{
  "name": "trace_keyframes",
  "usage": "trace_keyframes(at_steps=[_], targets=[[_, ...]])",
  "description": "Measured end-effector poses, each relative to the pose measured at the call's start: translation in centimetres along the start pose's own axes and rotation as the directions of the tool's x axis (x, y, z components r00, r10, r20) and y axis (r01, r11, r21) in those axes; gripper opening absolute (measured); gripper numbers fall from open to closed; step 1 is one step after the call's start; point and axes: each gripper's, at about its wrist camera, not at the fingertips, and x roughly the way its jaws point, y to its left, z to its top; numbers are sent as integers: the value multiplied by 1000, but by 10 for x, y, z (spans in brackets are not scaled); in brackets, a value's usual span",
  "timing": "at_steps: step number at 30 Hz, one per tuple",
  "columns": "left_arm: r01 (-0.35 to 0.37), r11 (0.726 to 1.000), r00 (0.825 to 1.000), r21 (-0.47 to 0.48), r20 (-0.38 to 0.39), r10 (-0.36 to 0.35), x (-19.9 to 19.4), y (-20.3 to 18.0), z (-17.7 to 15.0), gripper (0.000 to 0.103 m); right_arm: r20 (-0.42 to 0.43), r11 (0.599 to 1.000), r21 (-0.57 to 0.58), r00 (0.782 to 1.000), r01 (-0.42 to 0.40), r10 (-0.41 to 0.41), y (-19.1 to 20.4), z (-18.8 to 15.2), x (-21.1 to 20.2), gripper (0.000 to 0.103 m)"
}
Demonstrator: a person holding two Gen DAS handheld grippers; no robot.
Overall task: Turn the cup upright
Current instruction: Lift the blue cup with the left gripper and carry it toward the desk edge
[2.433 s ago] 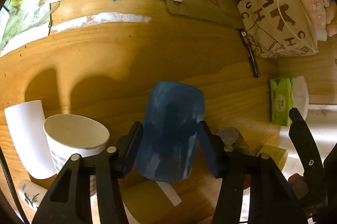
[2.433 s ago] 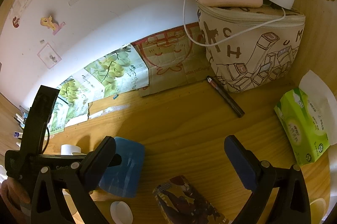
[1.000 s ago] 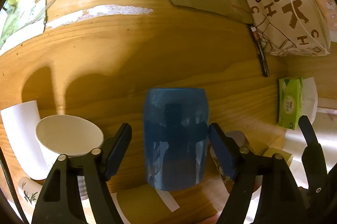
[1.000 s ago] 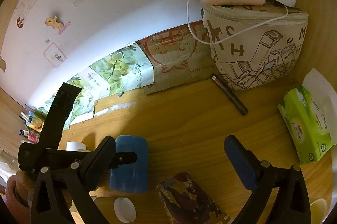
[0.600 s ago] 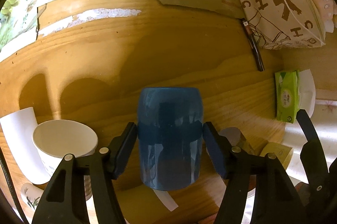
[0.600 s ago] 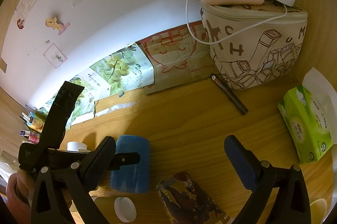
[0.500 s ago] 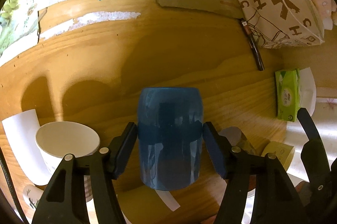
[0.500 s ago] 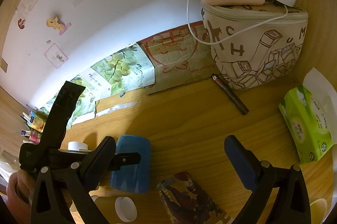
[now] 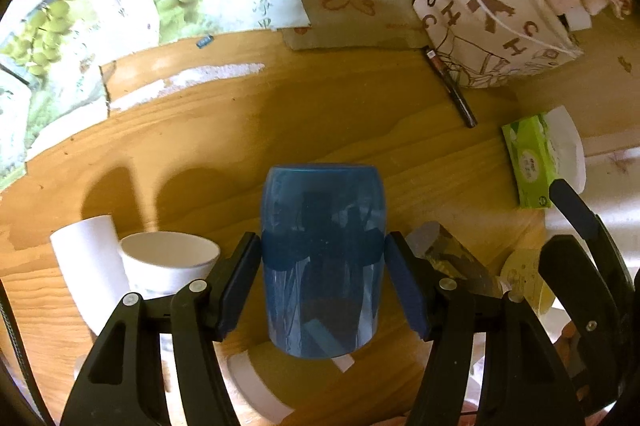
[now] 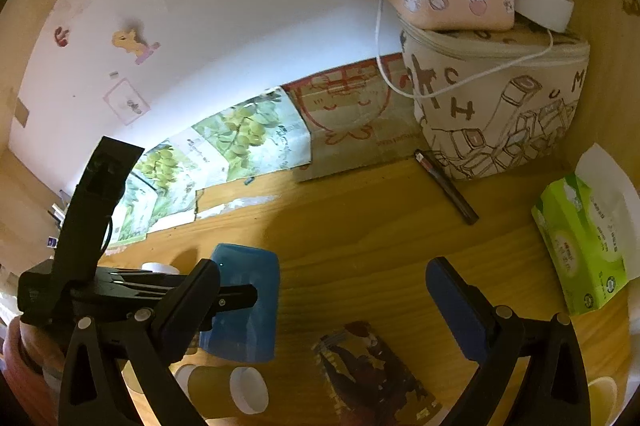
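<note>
Blue cup (image 9: 322,258) sits centre-low in the left wrist view, clamped mid-body by the left gripper (image 9: 323,276). Both pads press its sides, one on each flank. In the right wrist view the same cup (image 10: 244,302) is at lower left, closed flat end up, so prob. mouth down; can't tell if it touches the desk (image 9: 320,114) or hangs just above it.

Handling, my read: glossy translucent plastic, thin wall, looks light & empty. Slick surface, so it could twist in the pads during the turn. Wall may flex if squeezed hard; not fragile otherwise. Mid-body hold as now seems right: leaves both ends free & keeps it balanced through the flip. Needs lift first so the rim clears the desk.

Right gripper (image 10: 324,300) has its jaws spread wide w/ nothing between them, hanging over bare desk near a dark packet (image 10: 372,374).

View diffs:
- Left wrist view shows pad contact on both sides, plus a white paper cup (image 9: 170,258) just left of the blue one.
- Right wrist view shows the cup side-on w/ the left finger across it, and a white cap (image 10: 250,388) low in frame close by. Pad contact isn't visible there.
- Cup's mouth is hidden in both.
</note>
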Motion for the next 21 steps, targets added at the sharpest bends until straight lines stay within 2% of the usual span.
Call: trace_keyframes(at_steps=[8,21], targets=[[-37,999,997,31,71,34,-37,6,-24,67,41,998,-53,999,-32,34,18,-4,-20,103],[-109,982,985,154,148,86,-85,10,-81,67,125,990,-129,989,-58,74,52,-24,-64,103]])
